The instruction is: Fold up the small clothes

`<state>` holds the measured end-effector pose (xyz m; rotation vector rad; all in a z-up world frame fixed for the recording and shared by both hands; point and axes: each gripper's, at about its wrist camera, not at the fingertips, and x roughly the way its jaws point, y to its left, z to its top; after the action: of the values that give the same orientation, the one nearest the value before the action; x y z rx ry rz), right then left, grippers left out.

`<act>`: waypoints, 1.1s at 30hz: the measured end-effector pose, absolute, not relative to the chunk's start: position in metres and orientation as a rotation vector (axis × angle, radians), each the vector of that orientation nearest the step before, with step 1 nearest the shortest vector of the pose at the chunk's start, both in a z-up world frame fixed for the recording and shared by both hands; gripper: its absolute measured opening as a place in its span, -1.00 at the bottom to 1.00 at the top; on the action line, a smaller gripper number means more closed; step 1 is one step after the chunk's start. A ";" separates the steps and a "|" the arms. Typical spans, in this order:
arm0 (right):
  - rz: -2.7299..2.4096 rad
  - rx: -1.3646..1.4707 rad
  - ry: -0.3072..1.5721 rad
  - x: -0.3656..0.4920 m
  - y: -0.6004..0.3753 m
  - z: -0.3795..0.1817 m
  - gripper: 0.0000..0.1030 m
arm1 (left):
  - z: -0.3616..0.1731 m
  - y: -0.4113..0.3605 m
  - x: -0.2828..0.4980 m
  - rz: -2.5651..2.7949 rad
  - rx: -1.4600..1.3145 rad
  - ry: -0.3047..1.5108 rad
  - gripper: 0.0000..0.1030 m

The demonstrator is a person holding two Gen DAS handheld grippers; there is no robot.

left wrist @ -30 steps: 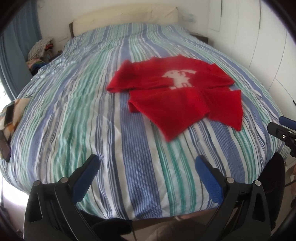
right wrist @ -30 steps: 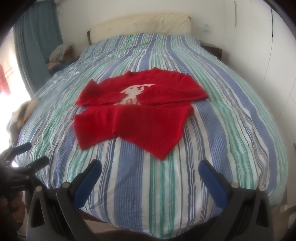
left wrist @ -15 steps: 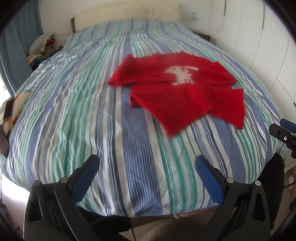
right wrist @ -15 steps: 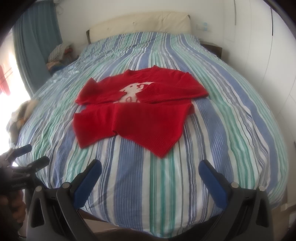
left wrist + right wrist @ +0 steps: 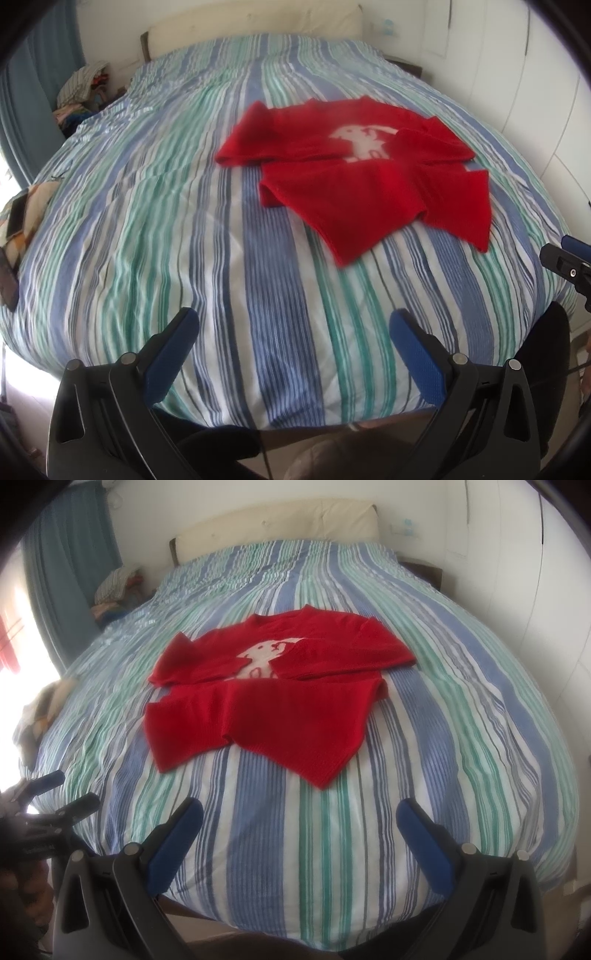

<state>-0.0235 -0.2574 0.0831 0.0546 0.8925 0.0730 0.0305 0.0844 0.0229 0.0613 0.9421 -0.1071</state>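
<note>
- The red sweater (image 5: 373, 184) (image 5: 273, 701) lies partly folded on the striped bed (image 5: 184, 229) (image 5: 461, 709).
- The left tool (image 5: 293, 330) is wide open and holds nothing.
- The right tool (image 5: 299, 816) is wide open too, also empty.

No words or numbers can be read. The sweater (image 5: 280, 698) bears a white figure at its middle, perhaps with letters at 6 o'clock of it, too blurred to read.
</note>
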 end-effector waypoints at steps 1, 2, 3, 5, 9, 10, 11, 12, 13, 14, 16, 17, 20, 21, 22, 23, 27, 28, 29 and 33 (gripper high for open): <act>0.073 0.056 0.893 -0.024 -0.257 0.083 1.00 | 0.023 0.084 0.030 -0.106 0.061 0.942 0.99; 0.074 0.056 0.893 -0.024 -0.257 0.083 1.00 | 0.023 0.084 0.031 -0.107 0.060 0.942 0.99; 0.074 0.056 0.893 -0.024 -0.257 0.083 1.00 | 0.023 0.084 0.030 -0.107 0.060 0.942 0.99; 0.074 0.057 0.893 -0.024 -0.257 0.083 1.00 | 0.023 0.084 0.030 -0.106 0.060 0.941 0.99; 0.077 0.062 0.889 -0.024 -0.258 0.083 1.00 | 0.019 0.089 0.032 -0.104 0.049 0.948 0.99; 0.081 0.064 0.884 -0.023 -0.259 0.083 1.00 | 0.015 0.095 0.035 -0.100 0.028 0.955 0.99; 0.085 0.066 0.875 -0.022 -0.261 0.083 1.00 | 0.010 0.103 0.040 -0.091 -0.006 0.969 0.99; 0.088 0.068 0.860 -0.021 -0.264 0.083 1.00 | 0.003 0.114 0.045 -0.081 -0.053 0.989 0.99; 0.083 0.076 0.847 -0.019 -0.271 0.083 1.00 | -0.004 0.125 0.050 -0.075 -0.104 1.010 0.99; 0.069 0.088 0.835 -0.018 -0.280 0.082 1.00 | -0.012 0.135 0.055 -0.075 -0.154 1.029 0.99; 0.026 0.127 0.824 -0.014 -0.301 0.076 1.00 | -0.024 0.150 0.065 -0.079 -0.226 1.062 0.99; 0.014 0.156 0.826 -0.012 -0.313 0.072 1.00 | -0.029 0.152 0.069 -0.087 -0.250 1.072 0.99; 0.051 0.283 0.838 -0.007 -0.338 0.055 1.00 | -0.038 0.144 0.083 -0.141 -0.294 1.079 0.99; 0.089 0.333 0.838 -0.004 -0.342 0.049 1.00 | -0.040 0.139 0.089 -0.167 -0.308 1.075 0.99; 0.132 0.380 0.836 0.000 -0.344 0.043 1.00 | -0.042 0.130 0.096 -0.200 -0.320 1.065 0.99; 0.182 0.420 0.834 0.006 -0.343 0.036 0.99 | -0.044 0.122 0.104 -0.228 -0.327 1.055 0.98; 0.288 0.541 0.856 0.043 -0.337 -0.001 0.72 | -0.048 0.094 0.134 -0.243 -0.310 0.995 0.93; 0.288 0.581 0.869 0.053 -0.339 -0.013 0.58 | -0.049 0.091 0.140 -0.230 -0.319 0.973 0.78; 0.289 0.629 0.880 0.061 -0.340 -0.025 0.35 | -0.050 0.091 0.144 -0.229 -0.335 0.962 0.32; 0.351 0.773 0.922 0.081 -0.342 -0.048 -0.91 | -0.055 0.104 0.149 -0.303 -0.429 1.040 -0.95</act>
<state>0.0811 -0.3424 -0.0478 0.7730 0.9215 0.3515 0.1494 0.1040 -0.0547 -0.4288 1.0400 -0.3030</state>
